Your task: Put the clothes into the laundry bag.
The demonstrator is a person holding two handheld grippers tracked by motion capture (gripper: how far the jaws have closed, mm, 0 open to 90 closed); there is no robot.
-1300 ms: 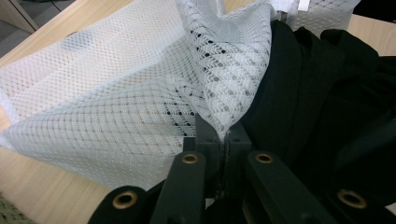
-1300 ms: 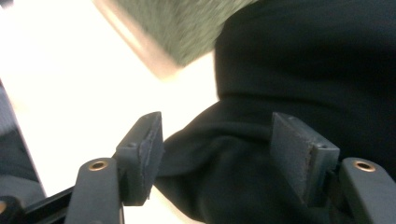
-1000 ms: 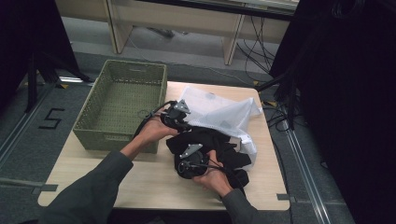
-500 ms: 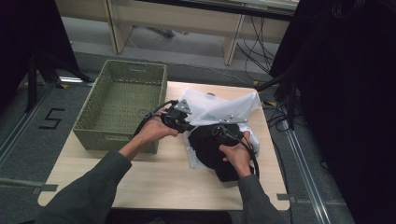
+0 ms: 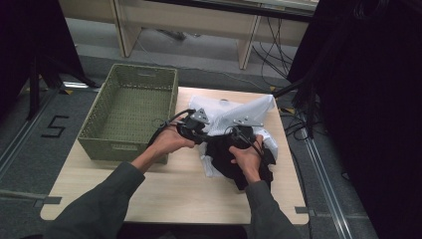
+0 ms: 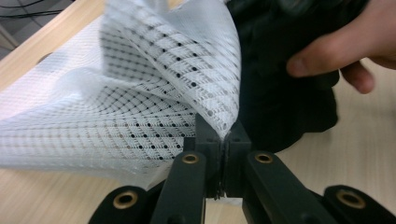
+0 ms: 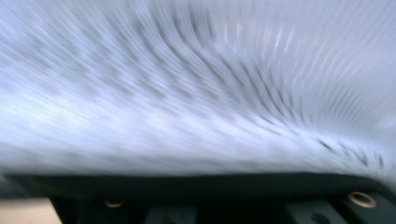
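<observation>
- A pale wood tabletop (image 5: 164, 191) stands on a grey floor (image 5: 30, 149).
- A black "5" (image 5: 55, 126) is marked on the floor left of the tabletop.
- Beyond it stands a light wooden desk (image 5: 209, 25), with cables (image 5: 271, 42) hanging beside its leg.
- Black curtains (image 5: 363, 109) hang at the right; more dark drapery (image 5: 30, 45) fills the left corner.
- A metal rail (image 5: 323, 164) runs along the floor at the right.

Green woven basket (image 5: 130, 112) on wooden table (image 5: 164, 194)

Both forearms reach forward, hands close together; left tongs (image 6: 223, 140) clamped shut, right tongs (image 5: 242, 133) just narrowed, state unclear.
</observation>
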